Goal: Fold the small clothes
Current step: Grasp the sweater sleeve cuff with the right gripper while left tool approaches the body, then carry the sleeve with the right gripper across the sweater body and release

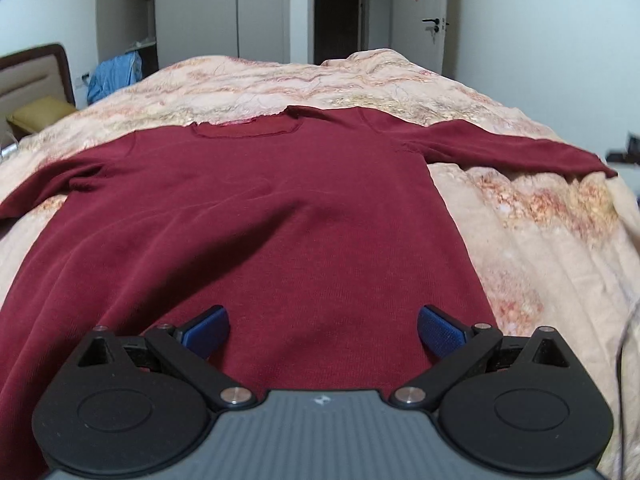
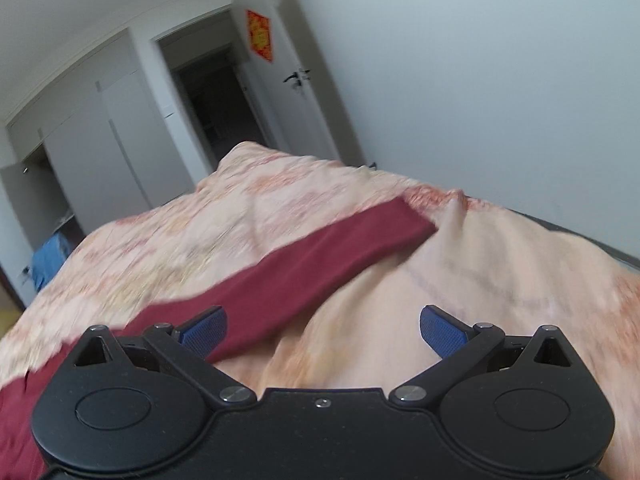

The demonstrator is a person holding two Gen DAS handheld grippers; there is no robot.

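Observation:
A dark red long-sleeved sweater lies flat on the bed, neck at the far side, both sleeves spread out sideways. My left gripper is open and empty, hovering over the sweater's near hem. My right gripper is open and empty above the sweater's right sleeve; the sleeve runs from under the left blue pad up to its cuff at the right. The right wrist view is blurred.
A peach patterned quilt covers the bed. A headboard and yellow pillow are at the left. White wardrobes, a blue garment, a dark doorway and a white door stand beyond the bed.

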